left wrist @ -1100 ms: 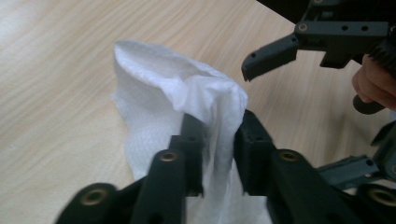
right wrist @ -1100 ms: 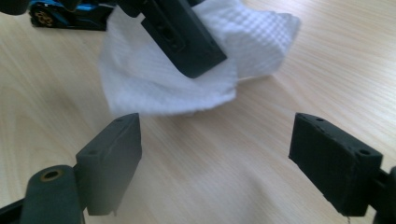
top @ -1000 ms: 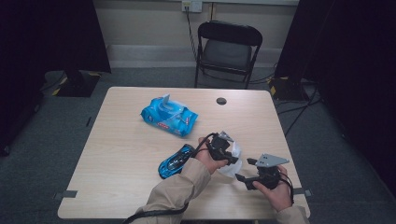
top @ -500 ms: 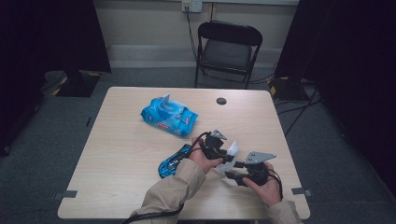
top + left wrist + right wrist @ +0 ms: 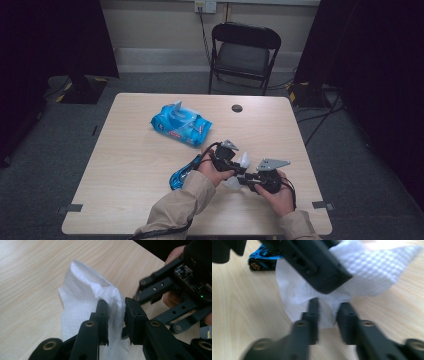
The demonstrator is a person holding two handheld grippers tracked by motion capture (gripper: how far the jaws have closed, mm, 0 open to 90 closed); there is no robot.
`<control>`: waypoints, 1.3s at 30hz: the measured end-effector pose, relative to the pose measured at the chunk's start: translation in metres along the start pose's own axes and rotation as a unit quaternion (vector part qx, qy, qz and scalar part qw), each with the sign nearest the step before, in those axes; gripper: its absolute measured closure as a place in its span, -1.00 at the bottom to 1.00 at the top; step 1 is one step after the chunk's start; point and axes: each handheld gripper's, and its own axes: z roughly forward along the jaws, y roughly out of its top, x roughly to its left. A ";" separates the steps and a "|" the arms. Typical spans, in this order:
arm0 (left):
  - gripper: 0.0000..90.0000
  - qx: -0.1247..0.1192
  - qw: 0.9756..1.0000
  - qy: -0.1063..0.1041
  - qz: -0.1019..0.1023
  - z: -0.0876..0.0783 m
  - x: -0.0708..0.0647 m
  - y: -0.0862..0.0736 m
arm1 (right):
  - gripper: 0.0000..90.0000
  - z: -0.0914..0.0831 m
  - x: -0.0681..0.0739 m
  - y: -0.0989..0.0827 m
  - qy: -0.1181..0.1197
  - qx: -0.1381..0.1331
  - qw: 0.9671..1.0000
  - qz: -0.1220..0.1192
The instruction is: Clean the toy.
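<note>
We list one white wipe (image 5: 82, 302), held up just above the wooden surface (image 5: 125, 165) near its front right edge, between both tools. We find the left hand-held gripper (image 5: 116, 315) with jaws narrow and pinching a bunched fold of the wipe. We note the right hand-held gripper (image 5: 328, 312) just beside it; its jaws have just been closing and now stand narrow with the wipe's lower edge between them. We also record a blue toy car (image 5: 185, 172) by the left sleeve and a blue wipes pack (image 5: 181, 125) farther back.
</note>
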 end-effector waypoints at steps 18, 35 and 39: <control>0.18 0.009 0.998 0.056 0.000 -0.012 0.018 -0.014 | 0.99 -0.024 -0.008 -0.001 0.000 -0.018 1.000 0.006; 0.83 0.034 0.999 -0.003 -0.022 0.005 0.007 -0.013 | 0.47 -0.003 0.005 0.001 0.022 0.011 1.000 -0.018; 0.83 0.029 0.999 -0.009 -0.025 0.004 0.005 -0.011 | 0.56 0.000 0.006 0.001 0.020 0.014 0.999 -0.025</control>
